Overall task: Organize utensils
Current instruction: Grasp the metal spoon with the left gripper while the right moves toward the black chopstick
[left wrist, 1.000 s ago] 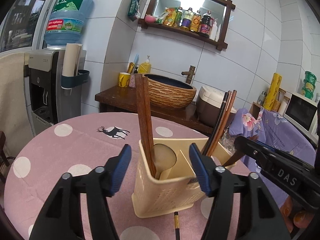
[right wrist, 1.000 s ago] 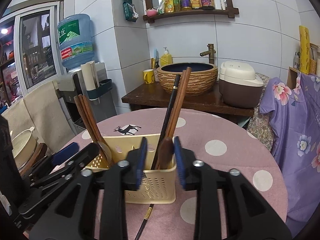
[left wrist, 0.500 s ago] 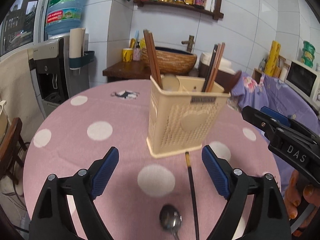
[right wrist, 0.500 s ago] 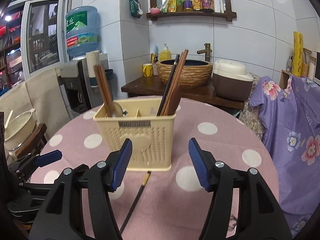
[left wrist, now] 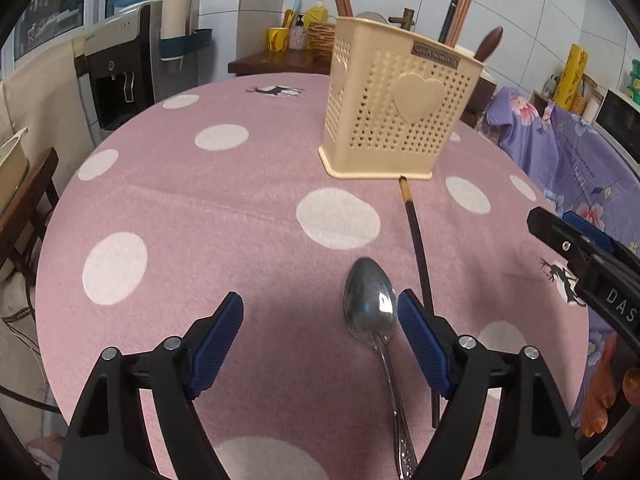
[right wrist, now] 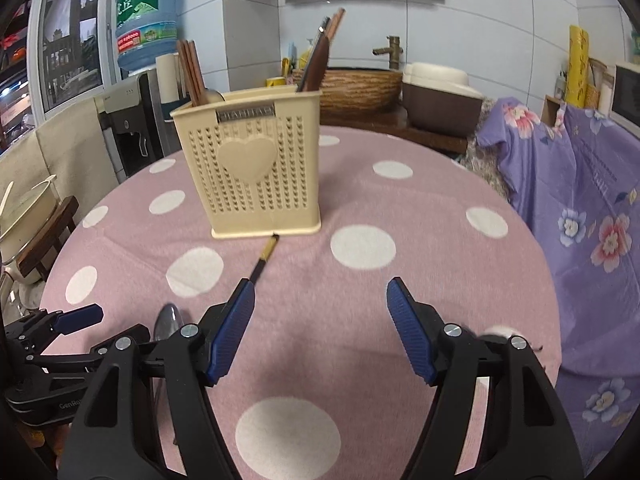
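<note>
A cream perforated utensil holder (left wrist: 396,108) (right wrist: 252,168) stands on the pink dotted table and holds brown chopsticks (right wrist: 192,70) and dark utensils (right wrist: 320,56). A metal spoon (left wrist: 372,312) lies on the cloth just inside my left gripper's right finger; its bowl also shows in the right wrist view (right wrist: 166,320). A black chopstick (left wrist: 416,240) (right wrist: 260,264) lies beside the spoon, its gold tip at the holder's base. My left gripper (left wrist: 320,340) is open and low over the cloth. My right gripper (right wrist: 320,328) is open and empty.
The round table (left wrist: 200,208) has a pink cloth with white dots. A purple flowered cover (right wrist: 580,208) lies to the right. A water dispenser (left wrist: 120,72) and a wooden chair (left wrist: 24,200) stand to the left. A counter with a basin (right wrist: 352,88) is behind.
Both grippers pulled back from the holder and dropped toward the near table. The right gripper opened and let go of the dark utensil. The spoon now lies between the left fingers.
</note>
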`<action>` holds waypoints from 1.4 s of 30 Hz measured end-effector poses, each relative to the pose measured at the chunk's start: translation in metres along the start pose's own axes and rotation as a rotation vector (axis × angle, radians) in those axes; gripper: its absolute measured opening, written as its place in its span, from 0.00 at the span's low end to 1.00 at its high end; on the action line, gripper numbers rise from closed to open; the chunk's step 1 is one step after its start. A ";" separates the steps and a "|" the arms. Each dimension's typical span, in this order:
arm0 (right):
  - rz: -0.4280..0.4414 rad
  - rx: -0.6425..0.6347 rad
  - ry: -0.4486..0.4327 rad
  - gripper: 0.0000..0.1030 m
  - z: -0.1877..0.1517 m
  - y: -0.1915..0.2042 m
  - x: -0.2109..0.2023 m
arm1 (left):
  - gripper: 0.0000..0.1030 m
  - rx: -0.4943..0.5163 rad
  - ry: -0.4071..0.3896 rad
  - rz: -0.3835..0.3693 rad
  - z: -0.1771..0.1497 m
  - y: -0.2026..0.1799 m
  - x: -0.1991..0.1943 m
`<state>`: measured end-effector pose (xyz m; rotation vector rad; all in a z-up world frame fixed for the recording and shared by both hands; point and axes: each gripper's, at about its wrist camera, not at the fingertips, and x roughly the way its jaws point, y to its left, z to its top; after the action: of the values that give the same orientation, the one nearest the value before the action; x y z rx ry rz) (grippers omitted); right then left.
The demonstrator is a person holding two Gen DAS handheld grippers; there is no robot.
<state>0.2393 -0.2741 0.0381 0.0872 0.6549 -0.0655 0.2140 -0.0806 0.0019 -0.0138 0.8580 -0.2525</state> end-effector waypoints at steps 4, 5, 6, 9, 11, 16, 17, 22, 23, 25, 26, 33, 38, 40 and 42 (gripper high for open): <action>0.003 0.027 0.031 0.67 -0.013 -0.005 0.001 | 0.70 0.022 0.017 0.005 -0.003 -0.009 0.005; 0.000 0.030 0.032 0.67 -0.015 -0.007 0.001 | 0.68 0.024 0.025 0.008 -0.003 -0.011 0.007; -0.003 0.032 0.034 0.67 -0.018 -0.008 0.000 | 0.67 0.028 0.031 0.012 -0.004 -0.013 0.009; -0.005 0.045 0.043 0.67 -0.023 -0.012 0.000 | 0.65 0.046 0.041 0.027 -0.005 -0.021 0.014; -0.005 0.055 0.049 0.67 -0.026 -0.015 0.000 | 0.63 0.054 0.051 0.041 -0.004 -0.023 0.019; -0.003 0.068 0.068 0.67 -0.029 -0.018 0.003 | 0.62 0.047 0.066 0.070 0.002 -0.028 0.026; -0.001 0.067 0.071 0.67 -0.030 -0.017 0.003 | 0.62 0.047 0.066 0.074 0.003 -0.029 0.027; 0.005 0.062 0.075 0.67 -0.031 -0.016 0.003 | 0.57 0.040 0.076 0.087 0.006 -0.036 0.032; 0.007 0.062 0.076 0.67 -0.031 -0.016 0.003 | 0.55 0.036 0.082 0.090 0.005 -0.036 0.034; 0.007 0.065 0.076 0.67 -0.031 -0.016 0.003 | 0.52 0.027 0.076 0.101 0.005 -0.036 0.034; 0.007 0.066 0.077 0.67 -0.031 -0.016 0.003 | 0.51 0.023 0.074 0.105 0.005 -0.036 0.034; 0.015 0.068 0.094 0.67 -0.032 -0.016 0.006 | 0.36 0.020 0.069 0.117 0.005 -0.037 0.032; 0.071 0.086 0.135 0.67 -0.026 -0.014 0.016 | 0.36 0.031 0.066 0.099 0.003 -0.035 0.030; 0.094 0.086 0.162 0.67 -0.021 -0.011 0.024 | 0.36 0.032 0.068 0.089 0.002 -0.033 0.029; 0.115 0.080 0.187 0.66 -0.014 -0.006 0.033 | 0.36 0.026 0.069 0.083 0.003 -0.029 0.028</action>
<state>0.2561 -0.2794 0.0068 0.2102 0.8333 0.0275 0.2272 -0.1148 -0.0137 0.0554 0.9220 -0.1867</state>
